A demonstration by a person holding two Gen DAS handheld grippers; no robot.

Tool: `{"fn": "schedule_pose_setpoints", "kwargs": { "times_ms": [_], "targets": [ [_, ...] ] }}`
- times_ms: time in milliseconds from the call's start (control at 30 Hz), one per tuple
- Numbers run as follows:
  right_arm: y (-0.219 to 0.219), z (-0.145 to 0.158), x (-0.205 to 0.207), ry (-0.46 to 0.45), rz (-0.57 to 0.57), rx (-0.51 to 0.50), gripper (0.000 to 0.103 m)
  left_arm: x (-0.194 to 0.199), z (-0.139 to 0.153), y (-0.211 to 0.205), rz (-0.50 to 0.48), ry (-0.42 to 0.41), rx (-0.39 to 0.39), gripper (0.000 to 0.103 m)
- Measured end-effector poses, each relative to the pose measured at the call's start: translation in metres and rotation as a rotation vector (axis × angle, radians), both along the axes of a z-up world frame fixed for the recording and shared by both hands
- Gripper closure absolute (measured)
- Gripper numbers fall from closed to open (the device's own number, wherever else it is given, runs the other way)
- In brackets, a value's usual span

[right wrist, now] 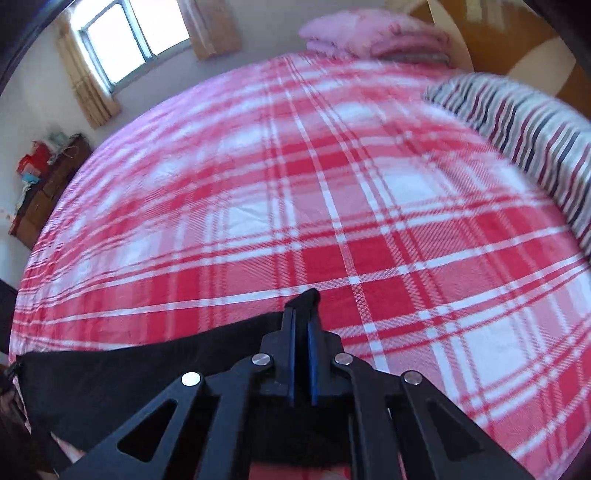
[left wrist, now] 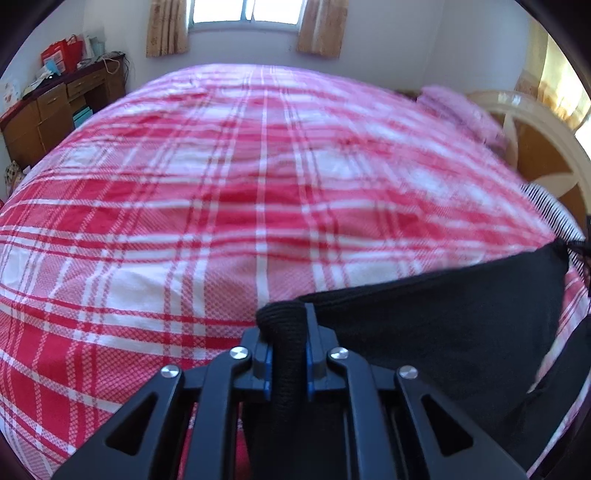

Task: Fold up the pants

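Observation:
The black pants (left wrist: 443, 317) hang stretched between my two grippers above the red and white plaid bed (left wrist: 221, 184). My left gripper (left wrist: 288, 332) is shut on one bunched black corner of the pants, and the cloth runs off to the right. In the right wrist view my right gripper (right wrist: 302, 317) is shut on the other corner, with the pants (right wrist: 129, 369) running off to the left over the plaid bed (right wrist: 332, 184). The lower part of the pants is hidden below both grippers.
A striped pillow (right wrist: 524, 122) and a pink folded quilt (right wrist: 373, 35) lie at the head of the bed by the headboard (left wrist: 543, 147). A wooden desk with clutter (left wrist: 48, 110) stands at the left wall. A curtained window (left wrist: 245, 11) is on the far wall.

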State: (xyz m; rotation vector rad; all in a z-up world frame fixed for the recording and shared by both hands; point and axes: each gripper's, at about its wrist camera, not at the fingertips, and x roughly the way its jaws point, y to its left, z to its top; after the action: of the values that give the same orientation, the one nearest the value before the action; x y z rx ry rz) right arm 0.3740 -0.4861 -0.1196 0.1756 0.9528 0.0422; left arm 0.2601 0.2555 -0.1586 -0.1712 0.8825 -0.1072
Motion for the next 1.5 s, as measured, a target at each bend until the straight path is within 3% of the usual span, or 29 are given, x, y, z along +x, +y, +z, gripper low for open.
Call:
{"fn": "schedule_pose_setpoints", "kwargs": {
  "times_ms": [133, 333, 500, 700, 1067, 1267, 1400, 1500],
  "targets": [
    [-0.005, 0.048, -0.044, -0.105, 0.005, 0.002, 0.098, -0.022, 0.024, 0.004, -0.026, -0.109, -0.038, 0.090],
    [-0.014, 0.098, -0.116, -0.225, 0.013, -0.005, 0.098, -0.055, 0.045, 0.010, -0.055, -0.203, -0.089, 0.090],
    [-0.023, 0.109, -0.177, -0.273, 0.008, 0.001, 0.098, -0.083, 0.051, 0.016, -0.080, -0.249, -0.118, 0.090],
    [-0.031, 0.089, -0.243, -0.314, -0.006, 0.051, 0.098, -0.124, 0.044, 0.014, -0.117, -0.298, -0.127, 0.090],
    [-0.055, 0.019, -0.304, -0.252, -0.078, 0.139, 0.098, -0.177, 0.003, 0.018, -0.119, -0.308, -0.191, 0.089],
    [-0.058, -0.001, -0.314, -0.189, -0.069, 0.130, 0.098, -0.201, -0.017, 0.019, -0.121, -0.285, -0.169, 0.075],
    [-0.059, -0.006, -0.319, -0.185, -0.084, 0.118, 0.096, -0.215, -0.022, 0.027, -0.124, -0.276, -0.137, 0.060],
    [-0.062, -0.005, -0.326, -0.192, -0.100, 0.122, 0.096, -0.225, -0.024, 0.033, -0.126, -0.261, -0.120, 0.059]
  ]
}}
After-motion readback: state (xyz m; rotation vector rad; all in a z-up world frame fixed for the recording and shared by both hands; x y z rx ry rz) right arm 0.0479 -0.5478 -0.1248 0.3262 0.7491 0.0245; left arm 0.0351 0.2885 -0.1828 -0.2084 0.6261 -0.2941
